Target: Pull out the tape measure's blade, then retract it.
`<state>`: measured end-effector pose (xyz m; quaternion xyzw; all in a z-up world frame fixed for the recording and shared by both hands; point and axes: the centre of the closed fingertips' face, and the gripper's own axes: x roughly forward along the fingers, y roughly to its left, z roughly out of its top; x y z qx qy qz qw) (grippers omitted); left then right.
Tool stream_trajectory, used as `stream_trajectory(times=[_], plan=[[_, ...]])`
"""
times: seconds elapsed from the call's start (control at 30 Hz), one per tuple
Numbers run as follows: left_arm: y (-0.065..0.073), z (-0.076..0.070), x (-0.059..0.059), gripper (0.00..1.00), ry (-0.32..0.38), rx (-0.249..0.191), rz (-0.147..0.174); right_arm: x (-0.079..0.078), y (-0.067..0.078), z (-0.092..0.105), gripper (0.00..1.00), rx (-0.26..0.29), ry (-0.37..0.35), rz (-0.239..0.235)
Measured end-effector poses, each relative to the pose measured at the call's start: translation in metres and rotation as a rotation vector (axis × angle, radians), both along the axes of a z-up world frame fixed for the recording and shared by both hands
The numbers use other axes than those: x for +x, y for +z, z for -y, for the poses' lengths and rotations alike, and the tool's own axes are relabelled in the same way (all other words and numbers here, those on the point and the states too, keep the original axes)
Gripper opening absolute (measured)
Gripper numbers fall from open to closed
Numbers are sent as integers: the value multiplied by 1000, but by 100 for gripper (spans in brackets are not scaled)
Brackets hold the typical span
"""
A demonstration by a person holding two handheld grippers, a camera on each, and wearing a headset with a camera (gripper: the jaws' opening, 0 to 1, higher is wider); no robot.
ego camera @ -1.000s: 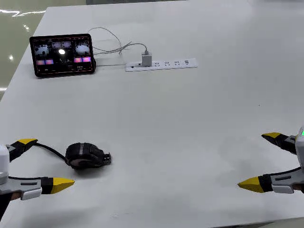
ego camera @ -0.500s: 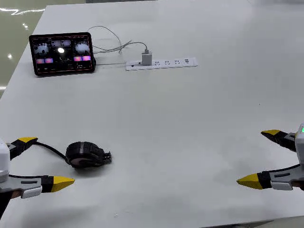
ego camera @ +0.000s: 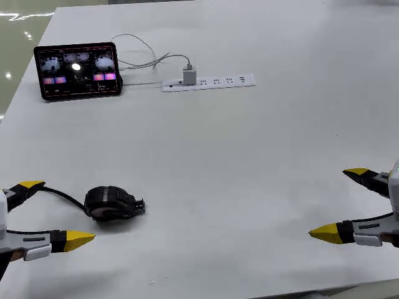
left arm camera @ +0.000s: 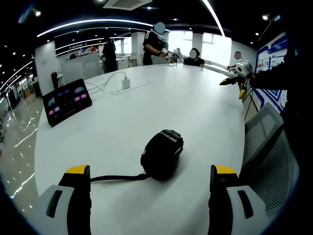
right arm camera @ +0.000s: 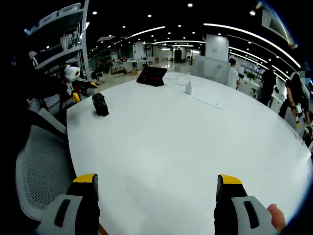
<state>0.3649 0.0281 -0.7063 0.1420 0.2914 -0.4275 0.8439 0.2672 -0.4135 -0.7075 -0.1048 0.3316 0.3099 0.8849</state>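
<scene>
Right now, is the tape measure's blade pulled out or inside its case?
Inside. The tape measure lies on the table with no blade extended from it; only a black cord leaves the case.

The white table (ego camera: 249,156) carries a black tape measure (ego camera: 111,204), a tablet (ego camera: 78,70) and a power strip (ego camera: 209,81).

Yellow-tipped black left claw (ego camera: 62,210), right claw (ego camera: 331,202)

tape measure (ego camera: 112,203) | black rounded case | resting free | blade seemingly retracted
</scene>
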Motion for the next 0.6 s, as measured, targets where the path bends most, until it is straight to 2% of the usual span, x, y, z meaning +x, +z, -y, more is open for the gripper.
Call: stream_trajectory(times=[0.17,0.3,0.37,0.43,0.47,0.6], plan=[[0,1,-5,99,2,13,-32,3,3,1,99,-2,-1,-1],[2,2,-5,99,4,9,-35,2,3,2,99,-1,2,-6],[1,4,-10,99,-5,7,-63,1,3,2,99,-3,5,-8],[1,3,-7,99,-5,12,-39,0,3,3,99,-7,4,-7],[1,5,-9,99,-9,6,-49,0,3,4,99,-7,2,-7],[3,4,-7,99,3,-4,-46,-2,2,7,99,-6,-5,-10]])
